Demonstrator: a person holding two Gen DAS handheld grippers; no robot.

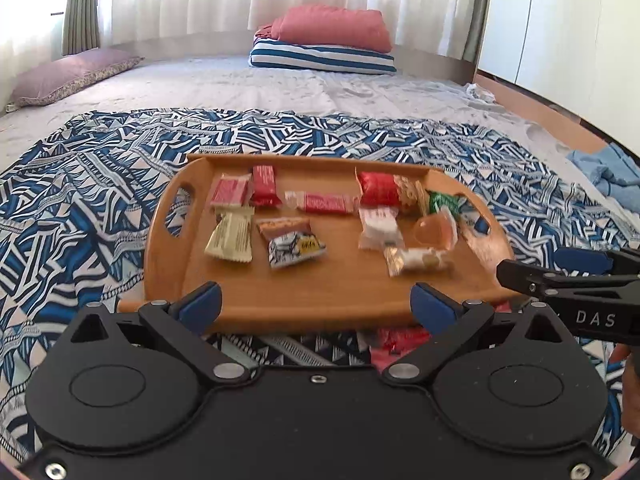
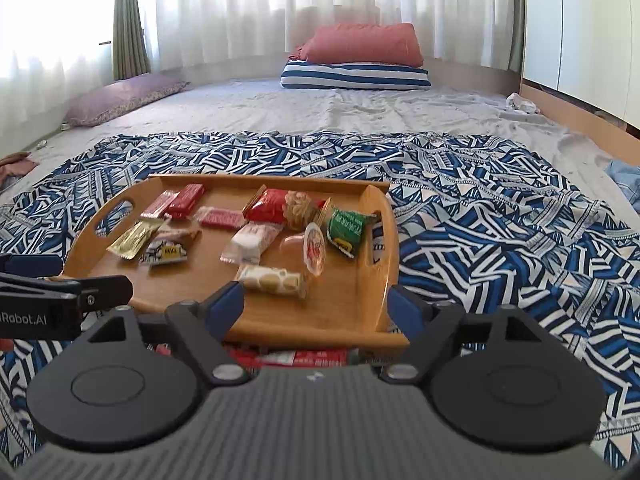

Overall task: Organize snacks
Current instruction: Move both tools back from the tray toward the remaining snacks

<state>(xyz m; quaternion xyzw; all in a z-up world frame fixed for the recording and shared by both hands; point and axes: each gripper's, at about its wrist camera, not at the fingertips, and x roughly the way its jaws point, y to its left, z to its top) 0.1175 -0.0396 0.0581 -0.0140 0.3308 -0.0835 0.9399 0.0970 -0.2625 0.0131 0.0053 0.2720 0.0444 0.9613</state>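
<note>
A wooden tray with handle slots lies on a blue patterned cloth and holds several wrapped snacks: red packets, a cream packet, a green packet, a clear jelly cup and a biscuit pack. My left gripper is open and empty at the tray's near edge. My right gripper is open and empty over the tray's near right part. Red packets lie on the cloth just in front of the tray, partly hidden.
The blue patterned cloth covers a grey bed sheet. A striped pillow with a red one on top sits at the far end. A purple pillow lies far left. Blue fabric lies at the right.
</note>
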